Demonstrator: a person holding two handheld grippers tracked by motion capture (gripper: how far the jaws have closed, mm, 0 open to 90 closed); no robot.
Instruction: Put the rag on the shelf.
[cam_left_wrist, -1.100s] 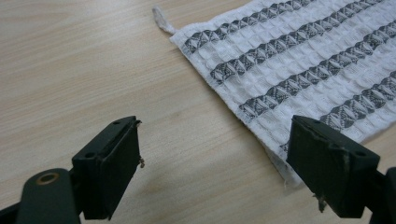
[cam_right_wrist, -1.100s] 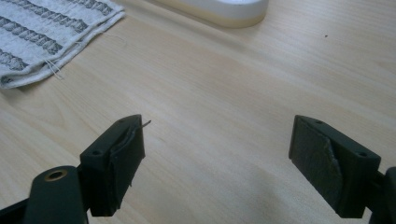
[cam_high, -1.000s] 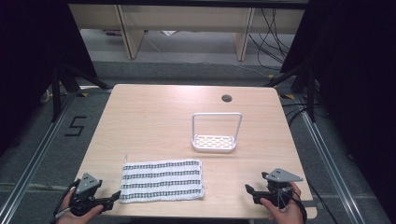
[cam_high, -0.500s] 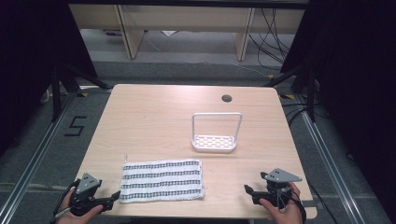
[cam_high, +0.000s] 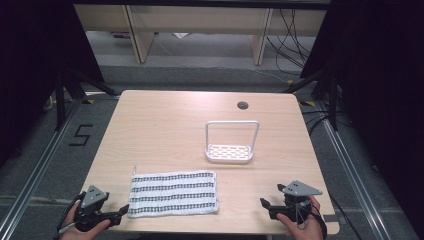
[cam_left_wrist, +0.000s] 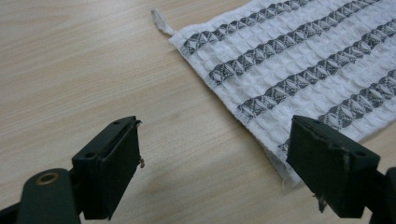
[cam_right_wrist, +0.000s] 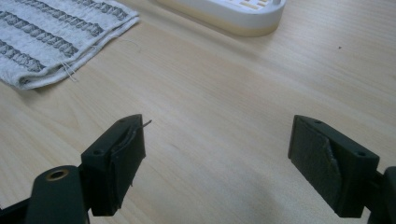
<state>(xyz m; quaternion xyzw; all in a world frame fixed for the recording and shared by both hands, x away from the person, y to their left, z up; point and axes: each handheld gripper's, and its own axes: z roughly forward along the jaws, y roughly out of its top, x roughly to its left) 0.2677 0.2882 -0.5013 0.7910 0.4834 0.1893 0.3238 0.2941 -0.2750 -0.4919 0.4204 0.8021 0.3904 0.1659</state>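
Work in hand: a grasp on the white waffle-weave cloth with dark grey stripes (cam_high: 174, 193) is judged to be the step under way, since both grippers rest near it and nothing is held.
Cloth position: it is laid flat near the front edge of the pale wooden table (cam_high: 165, 125), left of centre, with a small hanging loop (cam_left_wrist: 161, 21) at its far left corner.
Left gripper (cam_high: 121, 211): its jaws are spread wide with nothing between them; it is held just off the cloth's near left corner, and in the left gripper view the right jaw is seen over the cloth's near edge (cam_left_wrist: 275, 156).
Right gripper (cam_high: 265, 205): its jaws are likewise wide apart and empty; it is held apart from the cloth, over bare wood, with the cloth's right corner (cam_right_wrist: 65, 70) ahead to its left.
Other item: a white plastic rack with a perforated base and a tall hoop handle (cam_high: 231, 142) stands behind the cloth, apart from it.
Good grasp: the corner should be approached low, one jaw slid under the hem, so that every layer is caught.
Risk: a loose thread at the right corner could be pinched alone; the hem itself should be taken.
Coordination: both near corners are best gripped before any lift is made.
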